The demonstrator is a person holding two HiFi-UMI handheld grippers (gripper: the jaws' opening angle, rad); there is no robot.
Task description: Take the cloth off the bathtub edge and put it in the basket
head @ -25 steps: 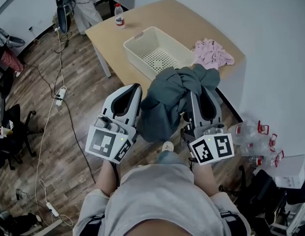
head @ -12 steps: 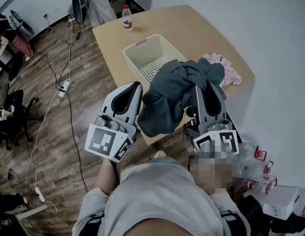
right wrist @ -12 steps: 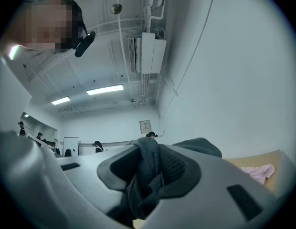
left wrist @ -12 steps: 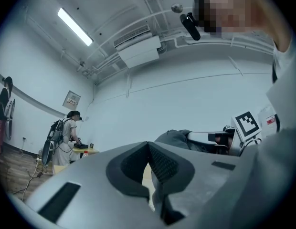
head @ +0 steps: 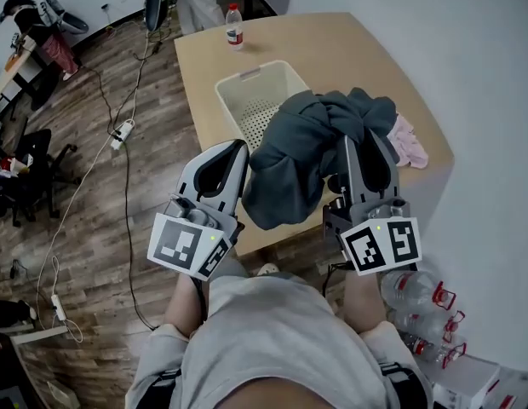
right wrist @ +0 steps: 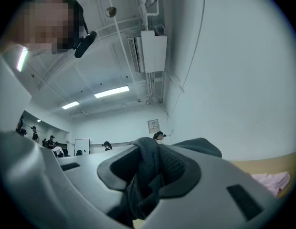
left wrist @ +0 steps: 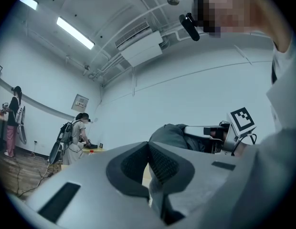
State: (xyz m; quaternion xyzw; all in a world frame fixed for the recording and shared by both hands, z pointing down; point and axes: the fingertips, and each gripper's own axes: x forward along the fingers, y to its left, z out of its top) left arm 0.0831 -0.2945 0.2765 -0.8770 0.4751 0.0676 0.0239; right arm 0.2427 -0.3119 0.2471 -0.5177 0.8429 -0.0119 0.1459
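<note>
Head view: nearest is the person's grey-shirted torso (head: 277, 348), with both arms reaching forward. The left gripper (head: 233, 152) is held over the wooden floor (head: 94, 186) just short of the worktop (head: 349, 49). Its fingers (left wrist: 172, 168) are pressed together with nothing between them (the left gripper view shows the pads meeting along a line). To its right, the right gripper (head: 356, 141) has its fingers (right wrist: 179, 168) clenched on the cloth (head: 298, 156), a dark grey bundle. A fold of it is pinched between the pads in the right gripper view. The rest bulges over the tips and hangs down to the left, between the two grippers. The cloth hangs in the air above the near edge of the worktop, partly in front of the near right corner of the basket (head: 257, 70), not inside it. The basket is pale, with a perforated bottom, and stands on the worktop. A pink cloth (head: 407, 143) lies on the worktop to the right, partly behind the right gripper. At the far edge stands a bottle (head: 235, 25) with a red cap.
</note>
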